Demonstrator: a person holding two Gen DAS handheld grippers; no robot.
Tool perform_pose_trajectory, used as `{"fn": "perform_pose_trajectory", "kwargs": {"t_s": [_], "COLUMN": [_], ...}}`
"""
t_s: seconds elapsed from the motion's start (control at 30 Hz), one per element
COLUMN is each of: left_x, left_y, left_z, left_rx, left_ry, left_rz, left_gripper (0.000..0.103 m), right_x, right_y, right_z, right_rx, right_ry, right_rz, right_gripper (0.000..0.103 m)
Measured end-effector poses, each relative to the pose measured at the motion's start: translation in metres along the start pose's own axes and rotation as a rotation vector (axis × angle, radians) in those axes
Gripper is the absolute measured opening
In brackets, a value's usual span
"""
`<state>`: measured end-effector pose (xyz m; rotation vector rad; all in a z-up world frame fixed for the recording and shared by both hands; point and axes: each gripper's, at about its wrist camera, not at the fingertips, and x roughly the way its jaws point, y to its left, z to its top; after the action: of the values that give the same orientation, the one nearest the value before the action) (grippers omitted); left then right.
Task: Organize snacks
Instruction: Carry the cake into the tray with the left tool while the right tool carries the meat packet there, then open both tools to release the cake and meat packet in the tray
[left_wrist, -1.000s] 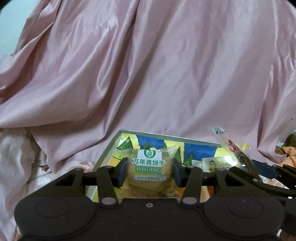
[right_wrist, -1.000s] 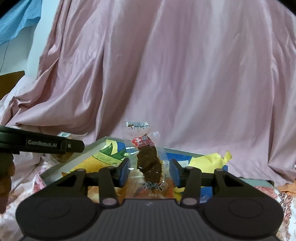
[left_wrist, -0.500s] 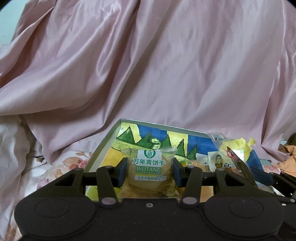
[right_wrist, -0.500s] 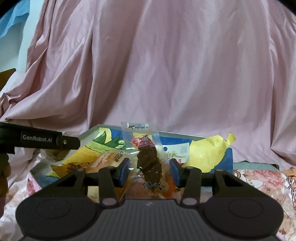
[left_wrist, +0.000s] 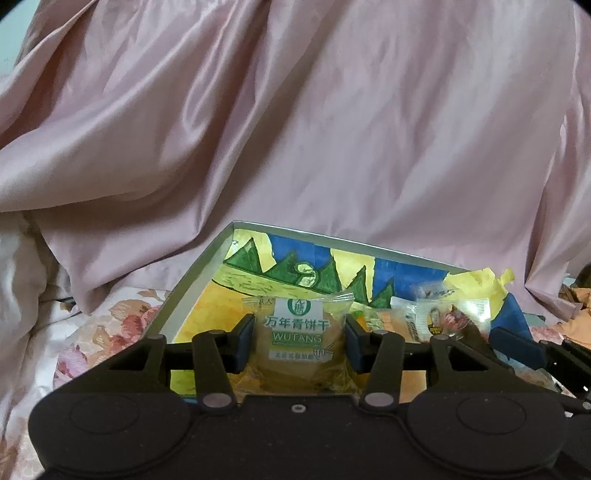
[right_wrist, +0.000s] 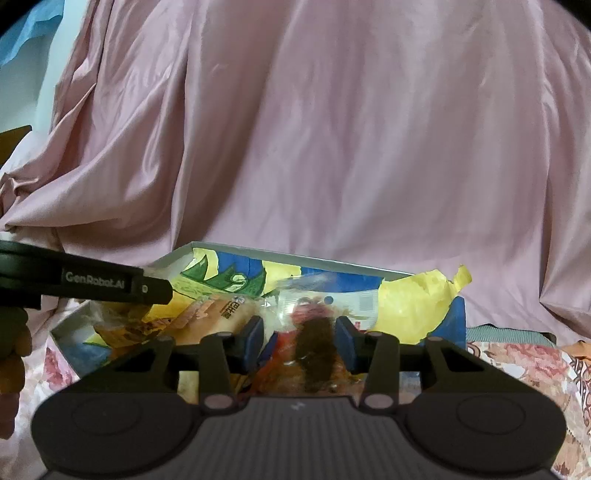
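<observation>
- Landmark: one shallow box (left_wrist: 199, 273), grey rim, inside painted yellow, blue and green. It sits on flowered bedding (left_wrist: 110, 325), with pink satin cloth (left_wrist: 295, 129) draped behind it.
- Left tool (left_wrist: 299, 338): both blue pads pressed on the sides of one biscuit packet (left_wrist: 297, 332) (clear wrap, white-green label "WUTANG"). Packet is clamped, held over the box's near-left part.
- Right tool (right_wrist: 299, 341): jaws closing, one clear packet with a dark brown snack (right_wrist: 316, 345) between the pads. Pads look to be on the wrapper; picture is blurred there. Packet sits over the box's near middle.
- Count in hand: 2 packets, one per tool.
- Inside the box, right of the biscuit packet: a cluster of small wrapped snacks (left_wrist: 424, 317). At least 3, exact count unclear, wrappers overlap.
- Right wrist view: one orange-tan wrapped snack (right_wrist: 207, 314) lying in the box, left of the held packet.
- One torn yellow paper flap (right_wrist: 417, 302) sticking up at the box's far-right corner.
- Left tool's side arm (right_wrist: 85, 282) crosses above the box's left edge in the right wrist view, marked "GenRobot.AI".
- One bare hand (right_wrist: 13, 354) visible at the far left of that view, outside the box.
</observation>
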<state>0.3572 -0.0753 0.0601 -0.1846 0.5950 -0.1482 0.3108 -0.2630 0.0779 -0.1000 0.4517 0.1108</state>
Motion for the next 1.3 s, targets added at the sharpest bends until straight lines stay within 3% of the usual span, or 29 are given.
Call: {"fn": "perform_pose_trajectory", "kwargs": {"t_s": [0.17, 0.4, 0.8, 1.3], "left_x": [-0.002, -0.020, -0.058, -0.120], "left_y": [0.004, 0.002, -0.001, -0.010], "left_z": [-0.001, 0.000, -0.003, -0.011], "left_rx": [-0.037, -0.064, -0.072, -0.049], "left_ry": [-0.021, -0.090, -0.140, -0.188], "left_rz": [0.002, 0.021, 0.071, 0.087], "left_gripper": [0.077, 0.102, 0.102, 0.102], "right_x": [-0.003, -0.016, -0.057, -0.115], "right_y": [-0.001, -0.007, -0.012, -0.008], "right_z": [-0.002, -0.001, 0.014, 0.022], "right_rx": [-0.011, 0.014, 0.031, 0.032], "right_ry": [-0.026, -0.074, -0.132, -0.156], "right_rz": [-0.009, -0.031, -0.057, -0.056], "right_gripper": [0.054, 0.079, 0.101, 0.103]}}
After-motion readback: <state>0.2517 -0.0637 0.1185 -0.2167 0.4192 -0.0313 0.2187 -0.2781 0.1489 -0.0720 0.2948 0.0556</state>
